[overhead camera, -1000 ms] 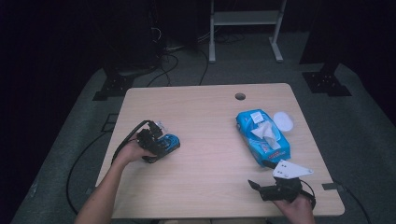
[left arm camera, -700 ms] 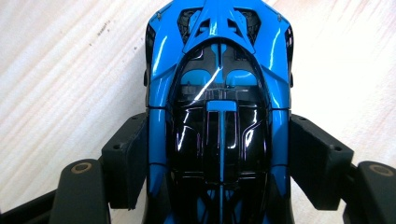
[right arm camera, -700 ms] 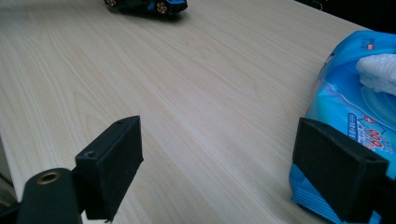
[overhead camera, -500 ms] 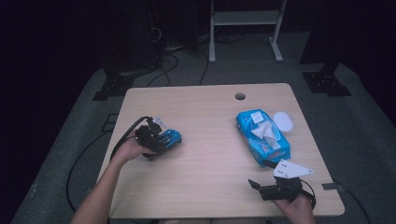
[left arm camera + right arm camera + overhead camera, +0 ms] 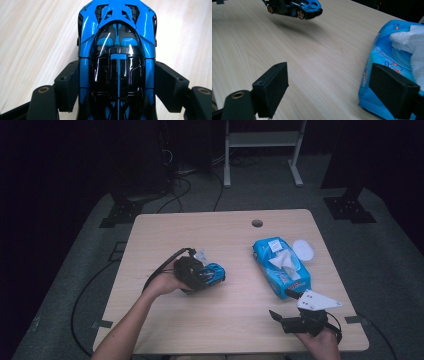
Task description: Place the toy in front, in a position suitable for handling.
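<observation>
While the left gripper [image 5: 212,279] sat left of centre in the high view, its black jaws were clamped on the sides of a glossy blue-and-black toy sports car [image 5: 117,57], w/ pale wood grain showing around the car. Right gripper view put that car at upper left, off the surface w/ its shadow below. Right gripper [image 5: 280,318] was at lower right of the high view, near the front edge, jaws spread wide w/ nothing between them. Bare board lay between both grippers at frame centre; upper left of the light wooden rectangular table [image 5: 200,227] was free too, w/ a small round hole [image 5: 257,223] near the far edge. Dark grey carpet, cables and a white metal stand [image 5: 262,140] filled the dim top of frame. At right centre lay a blue plastic wet-wipe pack [image 5: 280,266], a white wipe [image 5: 412,42] sticking out of its opening, white oval lid [image 5: 303,251] just beside it.
</observation>
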`<state>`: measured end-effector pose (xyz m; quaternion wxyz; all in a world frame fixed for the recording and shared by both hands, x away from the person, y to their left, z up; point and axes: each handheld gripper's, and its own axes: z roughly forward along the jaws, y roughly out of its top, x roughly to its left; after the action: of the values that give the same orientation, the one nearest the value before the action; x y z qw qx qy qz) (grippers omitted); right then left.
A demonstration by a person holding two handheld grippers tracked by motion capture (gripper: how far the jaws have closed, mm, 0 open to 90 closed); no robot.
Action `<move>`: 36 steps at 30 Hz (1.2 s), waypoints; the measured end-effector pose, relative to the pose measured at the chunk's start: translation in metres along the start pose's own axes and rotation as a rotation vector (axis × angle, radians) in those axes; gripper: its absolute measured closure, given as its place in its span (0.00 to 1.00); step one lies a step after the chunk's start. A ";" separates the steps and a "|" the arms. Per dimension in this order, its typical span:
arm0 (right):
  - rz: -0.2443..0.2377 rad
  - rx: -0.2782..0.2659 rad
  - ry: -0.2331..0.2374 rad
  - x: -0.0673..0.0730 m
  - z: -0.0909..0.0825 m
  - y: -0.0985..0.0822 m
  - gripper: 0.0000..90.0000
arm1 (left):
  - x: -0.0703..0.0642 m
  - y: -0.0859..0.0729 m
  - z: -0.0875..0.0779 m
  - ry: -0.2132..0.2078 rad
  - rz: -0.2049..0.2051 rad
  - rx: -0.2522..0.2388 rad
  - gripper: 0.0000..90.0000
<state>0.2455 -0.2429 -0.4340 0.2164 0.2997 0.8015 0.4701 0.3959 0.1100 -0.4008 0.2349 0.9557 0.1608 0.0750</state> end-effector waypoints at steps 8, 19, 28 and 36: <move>0.005 -0.009 -0.013 -0.003 -0.003 0.000 0.17 | -0.030 0.023 0.032 -0.074 0.086 0.005 0.32; -0.003 -0.030 -0.045 -0.007 -0.010 0.003 0.17 | -0.048 0.026 0.057 -0.128 0.150 0.041 0.31; -0.014 -0.044 -0.135 -0.030 -0.016 0.019 0.21 | -0.051 0.025 0.064 -0.140 0.156 0.033 0.31; 0.012 -0.039 -0.172 -0.068 0.007 0.055 0.23 | -0.051 0.022 0.060 -0.139 0.167 -0.010 0.24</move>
<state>0.3147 -0.2648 -0.3845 0.2874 0.3398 0.7688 0.4593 0.3673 0.0488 -0.4462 0.2434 0.9674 0.0635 0.0289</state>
